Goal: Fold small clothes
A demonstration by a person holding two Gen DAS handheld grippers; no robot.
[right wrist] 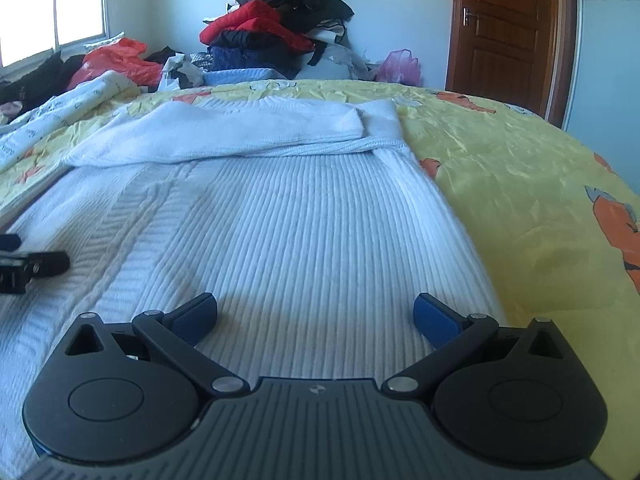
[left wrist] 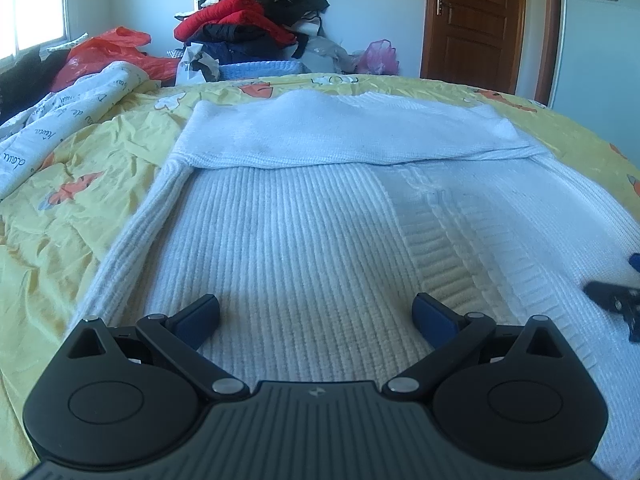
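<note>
White ribbed sweater (left wrist: 304,240) spread flat on a yellow printed bedspread (left wrist: 80,184), lying directly under and ahead of both claws. Left claw (left wrist: 316,318) released, its two blue-padded fingers (left wrist: 200,318) spread wide apart with bare knit showing between them; it sits low over the near part of the sweater, pointing along the ribs toward the far end. Ahead of it, a sleeve (left wrist: 352,132) is folded crosswise over the body of the sweater; the sweater's long edge runs off to this claw's left, and a cable-knit band (left wrist: 432,232) runs lengthwise to its right. Right claw (right wrist: 316,316) likewise released, fingers (right wrist: 434,318) wide apart and gripping nothing, low over the near part of the sweater and aimed the same way. The sweater's right edge (right wrist: 448,216) passes just to this claw's right, with bedspread beyond it. Each claw appears at the edge of the other's view, so the two sit side by side over the garment, well apart. Whether the fingertips touch the knit cannot be told. Far beyond the claws, past the end of the bed: a heap of dark and red clothes (right wrist: 280,28) against the wall, and a brown wooden door (right wrist: 508,24) ahead to the right.
</note>
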